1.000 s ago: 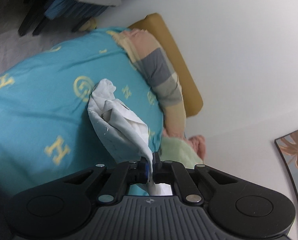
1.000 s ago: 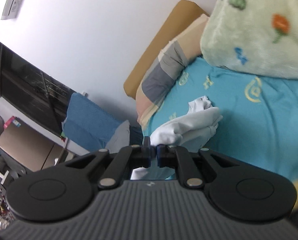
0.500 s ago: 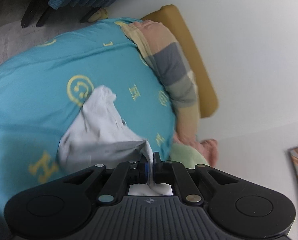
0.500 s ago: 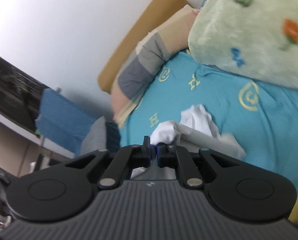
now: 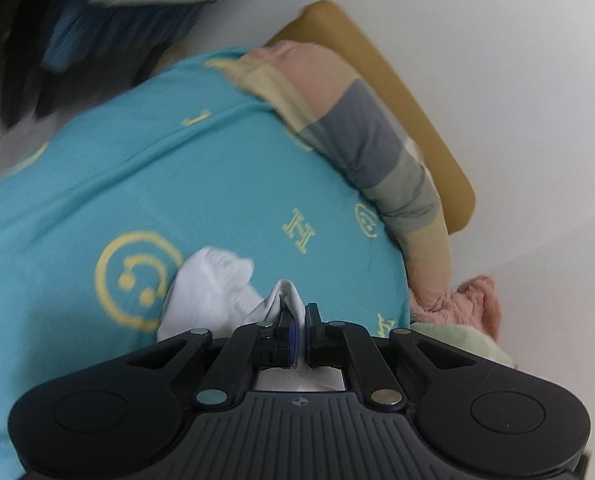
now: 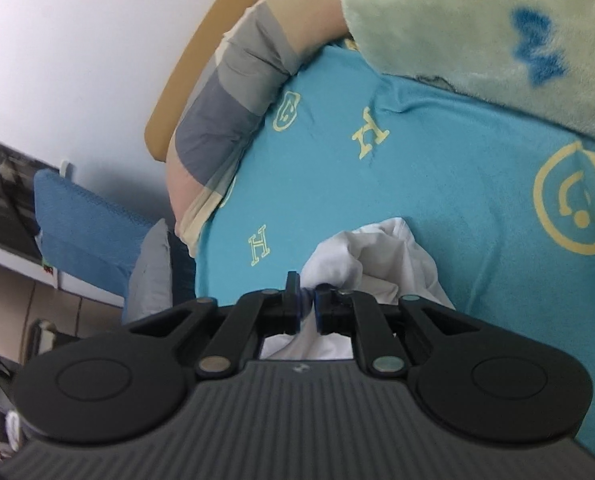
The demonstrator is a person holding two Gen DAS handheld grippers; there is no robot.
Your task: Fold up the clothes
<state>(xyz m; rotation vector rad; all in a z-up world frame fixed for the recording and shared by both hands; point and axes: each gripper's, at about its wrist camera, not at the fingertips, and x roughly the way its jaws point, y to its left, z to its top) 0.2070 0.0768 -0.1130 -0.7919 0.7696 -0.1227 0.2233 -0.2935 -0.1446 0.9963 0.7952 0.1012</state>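
Now white garment [image 5: 205, 296] — pinched inside left hand-held gripper [image 5: 299, 320].

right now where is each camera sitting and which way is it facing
Left wrist: sits on the left tongs, looking forward and down over the turquoise bedspread toward the striped pillow and headboard; only the black tongs body shows, shut on the white garment.
Right wrist: sits on the right tongs, looking down across the same bedspread toward the pillow, with a pale green blanket at top right; its jaws are opening, white cloth between them.
Shared: bedspread, pillow, headboard, white garment.
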